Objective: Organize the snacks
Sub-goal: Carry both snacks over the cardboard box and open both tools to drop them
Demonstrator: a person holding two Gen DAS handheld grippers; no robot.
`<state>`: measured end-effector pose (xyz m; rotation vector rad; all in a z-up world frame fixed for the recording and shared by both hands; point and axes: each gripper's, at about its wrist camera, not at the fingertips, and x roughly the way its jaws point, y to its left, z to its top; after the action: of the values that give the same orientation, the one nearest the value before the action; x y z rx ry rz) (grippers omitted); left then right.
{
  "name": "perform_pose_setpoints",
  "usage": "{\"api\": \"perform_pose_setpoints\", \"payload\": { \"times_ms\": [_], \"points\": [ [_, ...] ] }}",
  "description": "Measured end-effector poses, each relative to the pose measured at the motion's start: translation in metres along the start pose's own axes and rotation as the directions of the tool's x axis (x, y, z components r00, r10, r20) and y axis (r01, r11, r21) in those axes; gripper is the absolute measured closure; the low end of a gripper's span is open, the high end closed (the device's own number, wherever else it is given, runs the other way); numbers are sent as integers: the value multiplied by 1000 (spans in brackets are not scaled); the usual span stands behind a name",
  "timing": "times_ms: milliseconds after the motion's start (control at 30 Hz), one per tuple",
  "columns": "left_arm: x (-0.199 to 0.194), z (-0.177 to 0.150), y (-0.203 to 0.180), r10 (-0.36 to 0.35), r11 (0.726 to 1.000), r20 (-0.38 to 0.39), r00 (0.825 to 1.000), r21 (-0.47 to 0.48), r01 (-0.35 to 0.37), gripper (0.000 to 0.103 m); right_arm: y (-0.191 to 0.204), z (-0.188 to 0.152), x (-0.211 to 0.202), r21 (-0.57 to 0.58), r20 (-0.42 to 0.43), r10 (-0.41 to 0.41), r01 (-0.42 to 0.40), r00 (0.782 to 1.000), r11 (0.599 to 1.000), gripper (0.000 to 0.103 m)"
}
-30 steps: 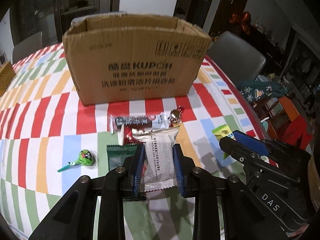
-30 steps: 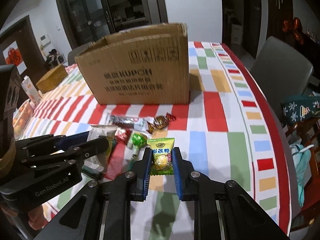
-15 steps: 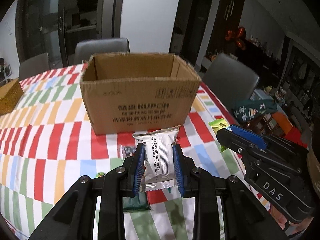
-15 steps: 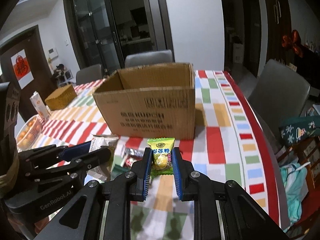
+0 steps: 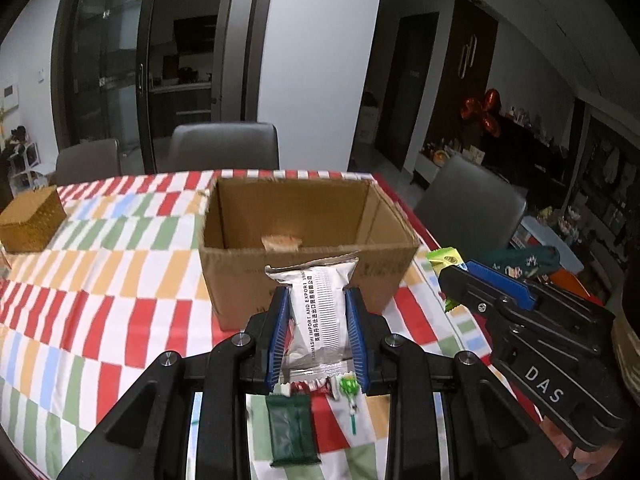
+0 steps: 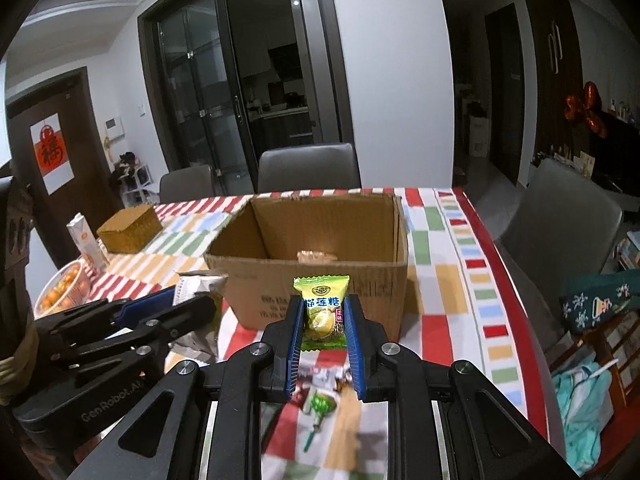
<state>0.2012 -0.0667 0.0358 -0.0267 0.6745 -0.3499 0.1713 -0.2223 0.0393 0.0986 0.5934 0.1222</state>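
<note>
Holding two light, crinkly packets aloft short of the cardboard box [image 5: 308, 276], near the tabletop's [image 5: 100, 264] right edge: left gripper [image 5: 316, 334] nearly closed, pinching a silver snack pouch [image 5: 316, 312] across its flat sides; right gripper [image 6: 323, 328] closed tighter on a green-yellow candy packet [image 6: 322, 312]. Soft and slippery, likely; best gripped mid-body, not by the sealed ends. Counted: one box with one wrapped snack [image 5: 281, 242] inside, one dark green packet [image 5: 291, 432] and one green lollipop [image 5: 349, 394] below, plus other wrappers too hidden to count.
</note>
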Motion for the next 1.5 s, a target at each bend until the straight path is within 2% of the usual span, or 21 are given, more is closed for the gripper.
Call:
{"api": "perform_pose_setpoints", "payload": {
  "times_ms": [333, 667, 1000, 1167, 1367, 1467, 1500],
  "points": [
    [6, 44, 20, 18, 1000, 37, 999, -1, -18, 74, 13, 39, 23, -3, 10, -13, 13, 1000, 1000, 81],
    [45, 76, 33, 31, 999, -41, 999, 23, -30, 74, 18, 73, 50, -21, -9, -44, 44, 999, 999, 81],
    [93, 95, 36, 27, 999, -118, 993, 41, -22, 74, 5, 84, 88, -43, -68, -78, 75, 995, 996, 81],
    [110, 100, 43, 30, 999, -134, 991, 43, -25, 74, -5, 85, 111, -41, -112, -90, 86, 990, 995, 81],
    [121, 103, 50, 39, 998, -142, 989, 48, -32, 74, -10, 86, 125, -36, -126, -105, 101, 987, 994, 81],
    [125, 104, 51, 37, 999, -146, 989, 43, -31, 71, -10, 87, 130, -37, -127, -98, 94, 987, 995, 81],
    [125, 104, 52, 41, 998, -148, 988, 42, -36, 65, -10, 87, 132, -36, -125, -98, 94, 987, 995, 80]
  ]
}}
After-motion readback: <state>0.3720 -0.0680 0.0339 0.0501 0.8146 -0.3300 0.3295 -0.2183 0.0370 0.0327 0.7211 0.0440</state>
